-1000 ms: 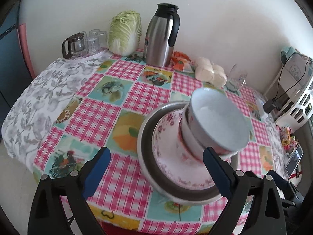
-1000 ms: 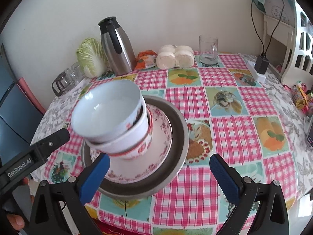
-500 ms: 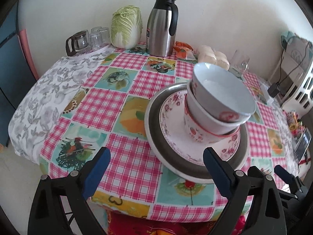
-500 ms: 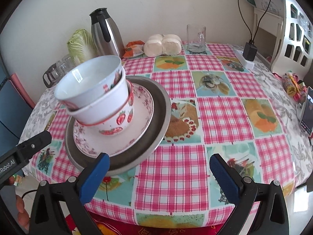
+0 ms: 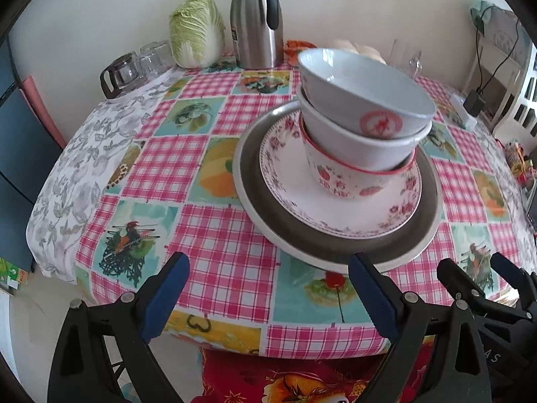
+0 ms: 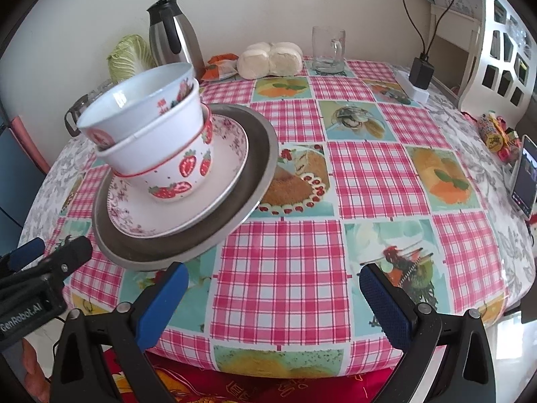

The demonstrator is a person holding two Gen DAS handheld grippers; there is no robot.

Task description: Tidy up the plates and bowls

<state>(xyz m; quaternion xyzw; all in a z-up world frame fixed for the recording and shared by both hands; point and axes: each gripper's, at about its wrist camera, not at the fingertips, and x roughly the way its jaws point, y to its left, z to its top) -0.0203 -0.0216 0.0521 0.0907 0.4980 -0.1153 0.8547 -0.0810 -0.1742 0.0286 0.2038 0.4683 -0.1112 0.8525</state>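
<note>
Left gripper point(image 5: 266, 288): you held it wide apart, grasping nothing.
Right gripper point(image 6: 273, 297): likewise spread, empty.
Stack: just ahead of your left gripper's right finger sat the wide grey-brown metal plate point(image 5: 335, 245), the pink floral dish point(image 5: 322, 208) on it.
Bowls: the strawberry-print white bowl point(image 6: 178, 171) stood in that dish, a plain white bowl point(image 6: 147, 147) and a tilted red-emblem white bowl point(image 5: 362, 94) nested inside.
Table: the pink checked tablecloth point(image 6: 302, 252) lay under everything.

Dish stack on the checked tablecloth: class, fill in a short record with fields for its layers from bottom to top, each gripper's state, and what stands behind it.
bottom: grey plate
second: floral plate
third: strawberry bowl
top: two white bowls, nested
left gripper: open, empty
right gripper: open, empty
behind: steel thermos, cabbage, glass mug
</note>
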